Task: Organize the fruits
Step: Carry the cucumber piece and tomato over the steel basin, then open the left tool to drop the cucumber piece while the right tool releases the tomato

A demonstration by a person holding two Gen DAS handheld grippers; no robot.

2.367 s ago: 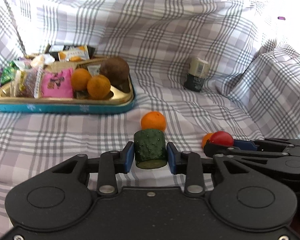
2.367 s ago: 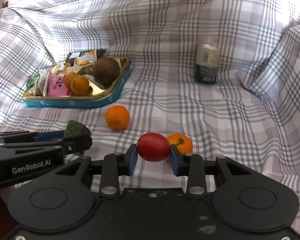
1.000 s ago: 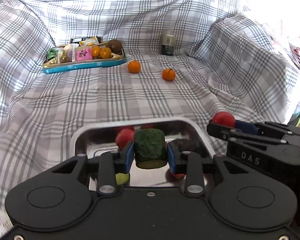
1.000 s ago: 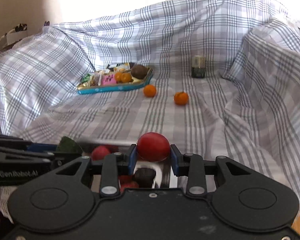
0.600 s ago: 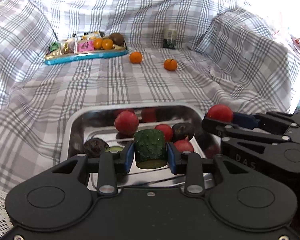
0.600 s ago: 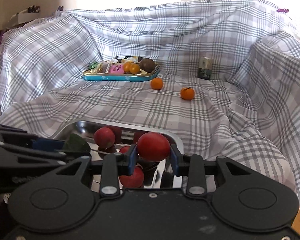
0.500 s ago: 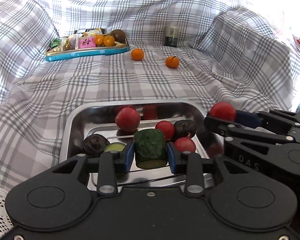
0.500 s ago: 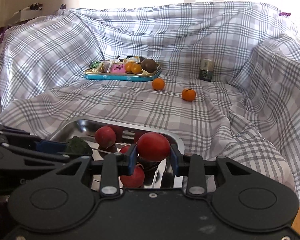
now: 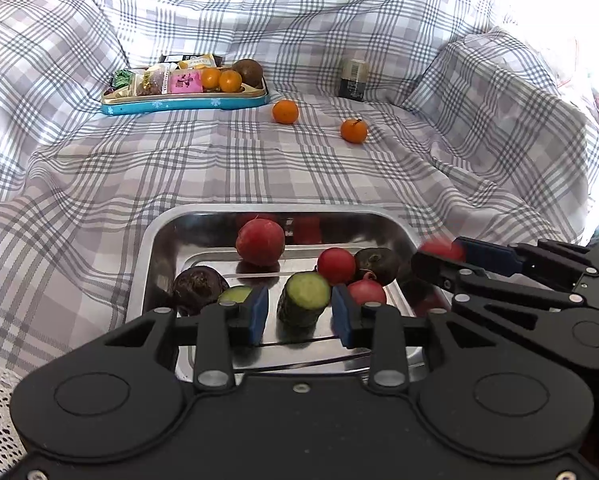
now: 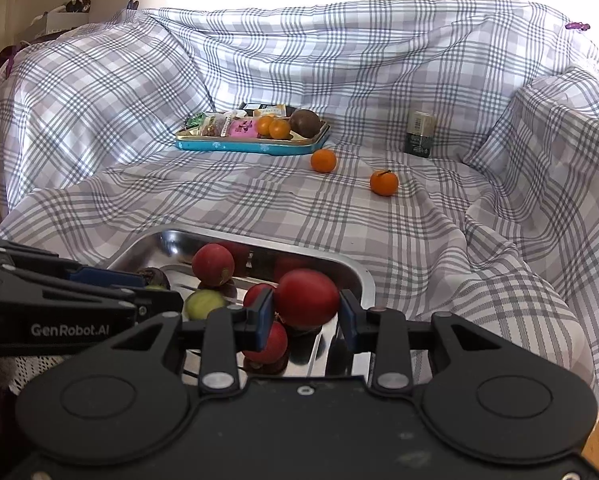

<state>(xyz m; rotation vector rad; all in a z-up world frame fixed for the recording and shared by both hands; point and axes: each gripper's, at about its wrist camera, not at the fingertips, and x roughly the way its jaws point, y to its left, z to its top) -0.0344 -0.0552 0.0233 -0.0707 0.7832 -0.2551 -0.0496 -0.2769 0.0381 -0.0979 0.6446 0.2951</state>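
Jaws of the left gripper point(image 9: 299, 315) stand a little spread around the cucumber piece point(image 9: 304, 298). It is tilted with its cut face up on the floor of the steel tray point(image 9: 151, 248), and a small gap shows beside the left pad. Around it in the tray lie several red and dark round fruits. Further right, the jaws of the right gripper point(image 10: 305, 316) pinch a red fruit point(image 10: 307, 298) above the right side of the same tray. Behind, on the checked cloth point(image 9: 179, 168), there are from left to right a blue snack tin point(image 9: 179, 105), two mandarins point(image 9: 285, 112) lying apart, and a small can point(image 9: 353, 79).
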